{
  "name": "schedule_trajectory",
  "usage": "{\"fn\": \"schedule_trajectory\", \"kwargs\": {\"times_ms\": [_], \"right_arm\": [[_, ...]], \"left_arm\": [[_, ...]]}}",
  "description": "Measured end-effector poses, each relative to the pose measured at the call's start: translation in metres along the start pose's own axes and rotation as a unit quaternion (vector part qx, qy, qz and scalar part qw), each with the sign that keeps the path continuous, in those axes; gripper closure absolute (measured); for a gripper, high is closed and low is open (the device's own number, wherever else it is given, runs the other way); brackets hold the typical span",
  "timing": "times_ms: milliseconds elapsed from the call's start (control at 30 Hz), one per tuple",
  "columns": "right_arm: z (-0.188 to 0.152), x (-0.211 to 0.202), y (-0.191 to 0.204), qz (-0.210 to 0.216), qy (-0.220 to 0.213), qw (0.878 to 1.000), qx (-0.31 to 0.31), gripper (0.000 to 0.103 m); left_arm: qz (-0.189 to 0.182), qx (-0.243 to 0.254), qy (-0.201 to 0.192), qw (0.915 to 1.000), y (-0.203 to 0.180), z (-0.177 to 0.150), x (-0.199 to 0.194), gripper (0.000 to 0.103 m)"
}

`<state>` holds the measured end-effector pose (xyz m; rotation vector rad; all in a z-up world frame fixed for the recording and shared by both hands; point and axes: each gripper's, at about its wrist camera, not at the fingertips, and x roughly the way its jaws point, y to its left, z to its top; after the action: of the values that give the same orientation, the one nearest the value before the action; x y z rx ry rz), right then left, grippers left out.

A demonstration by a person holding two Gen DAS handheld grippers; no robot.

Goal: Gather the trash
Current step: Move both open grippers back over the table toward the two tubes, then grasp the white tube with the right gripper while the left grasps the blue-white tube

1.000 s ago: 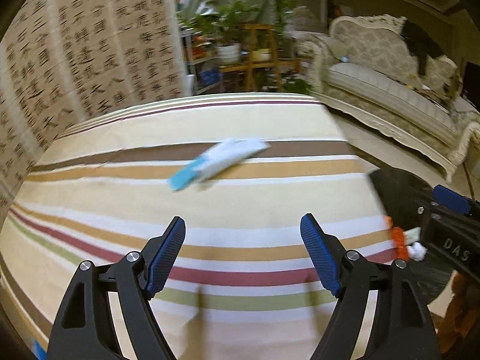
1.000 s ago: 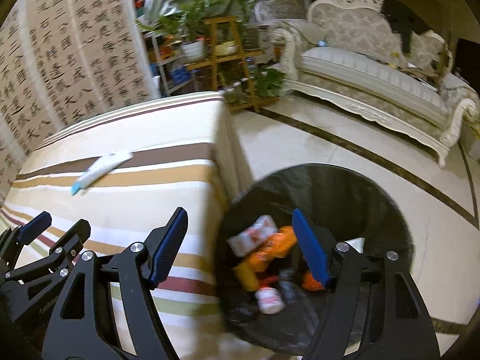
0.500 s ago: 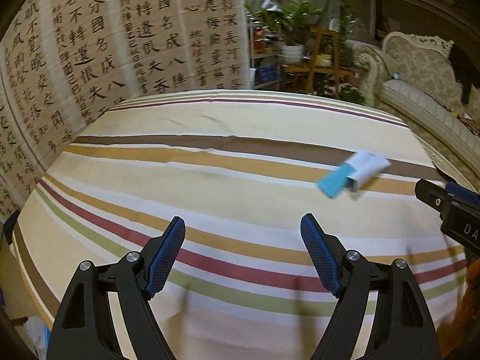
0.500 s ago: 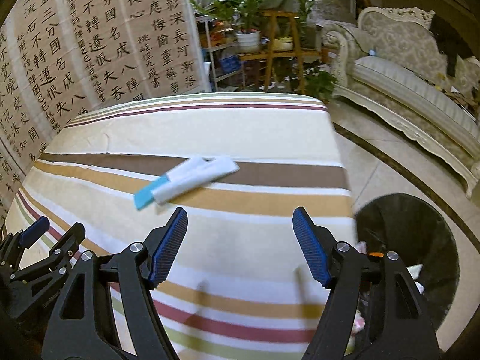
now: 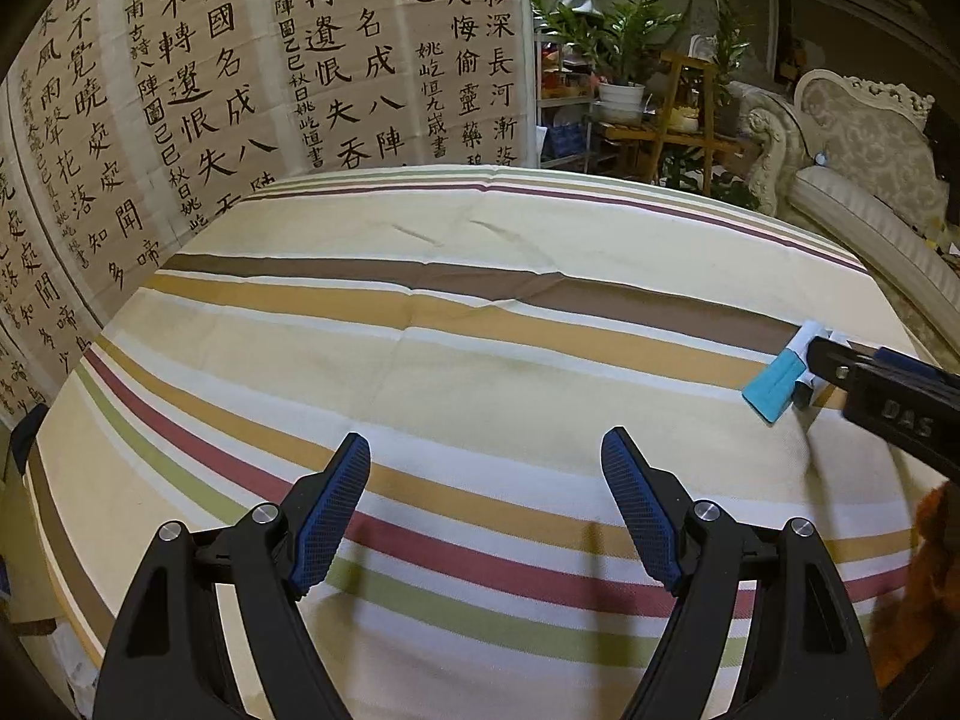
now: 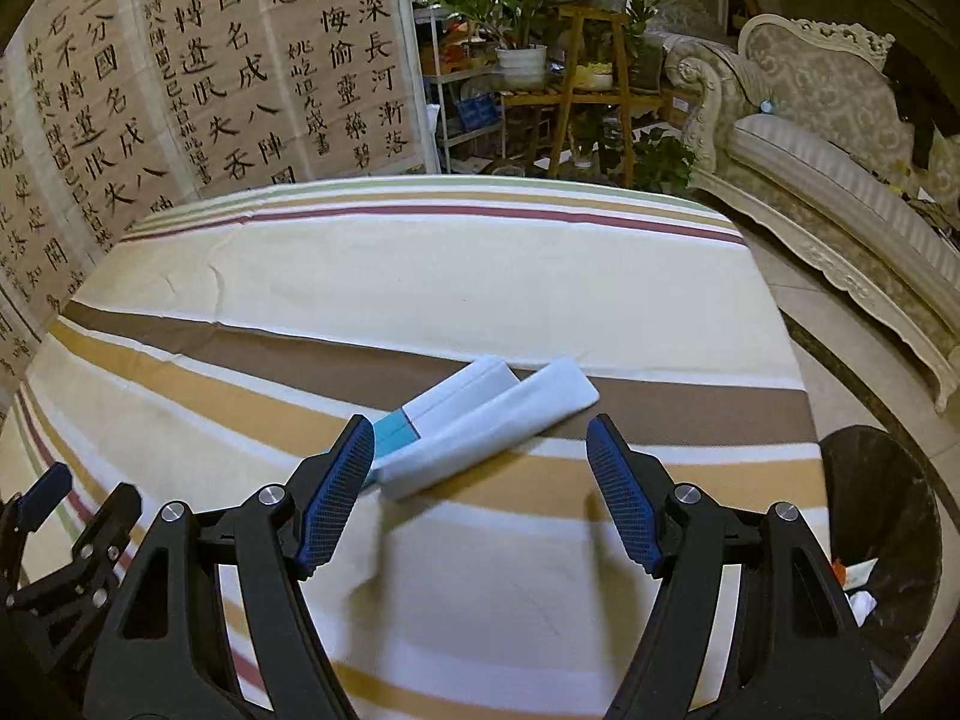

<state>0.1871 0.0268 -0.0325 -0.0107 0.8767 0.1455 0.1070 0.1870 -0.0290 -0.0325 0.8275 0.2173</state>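
Wrapper [image 6: 480,420], white and blue, lies on the striped tablecloth [image 6: 480,282] near its right edge; right gripper [image 6: 480,456] hovers spread above it, left gripper [image 5: 486,480] spread over bare cloth, bin [image 6: 888,528] beside the edge.

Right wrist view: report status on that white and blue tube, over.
Right gripper open, empty, over the white and blue tube. Left gripper open, empty. Tube lies flat on the striped tablecloth, untouched. Nothing in the way; black bin to the right.

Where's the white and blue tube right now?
The white and blue tube lies on the striped tablecloth, across the brown stripe, just ahead of the open right gripper; the trash bin sits off the table's right edge.
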Motion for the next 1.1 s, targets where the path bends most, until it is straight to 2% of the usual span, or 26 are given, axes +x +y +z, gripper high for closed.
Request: {"fn": "schedule_trajectory", "kwargs": {"times_ms": [200,533,733,833,867,933,1100], "right_arm": [[-0.008,0.007,-0.009,-0.013,0.019,1.0,0.004,0.032],[-0.013,0.002,-0.036,-0.03,0.023,0.999,0.023,0.032],[-0.011,0.002,-0.035,-0.026,0.019,0.999,0.017,0.032],[-0.01,0.003,-0.032,-0.023,0.017,1.0,0.009,0.039],[-0.009,0.004,-0.032,-0.021,0.02,1.0,0.008,0.046],[-0.01,0.005,-0.033,-0.021,0.02,1.0,0.005,0.049],[-0.013,0.002,-0.041,-0.025,0.017,1.0,0.002,0.073]], "left_arm": [[-0.01,0.003,0.005,0.9999,-0.002,0.0,0.003,0.026],[-0.024,0.01,0.006,0.9996,-0.013,0.003,0.001,0.026],[-0.032,0.02,0.005,0.9993,-0.026,0.005,0.001,0.026],[-0.035,0.025,0.006,0.999,-0.032,0.006,0.002,0.026],[-0.037,0.027,0.006,0.9989,-0.034,0.007,0.002,0.026],[-0.039,0.031,0.006,0.9988,-0.037,0.009,0.003,0.026],[-0.047,0.044,0.007,0.9979,-0.051,0.012,0.005,0.026]]}}
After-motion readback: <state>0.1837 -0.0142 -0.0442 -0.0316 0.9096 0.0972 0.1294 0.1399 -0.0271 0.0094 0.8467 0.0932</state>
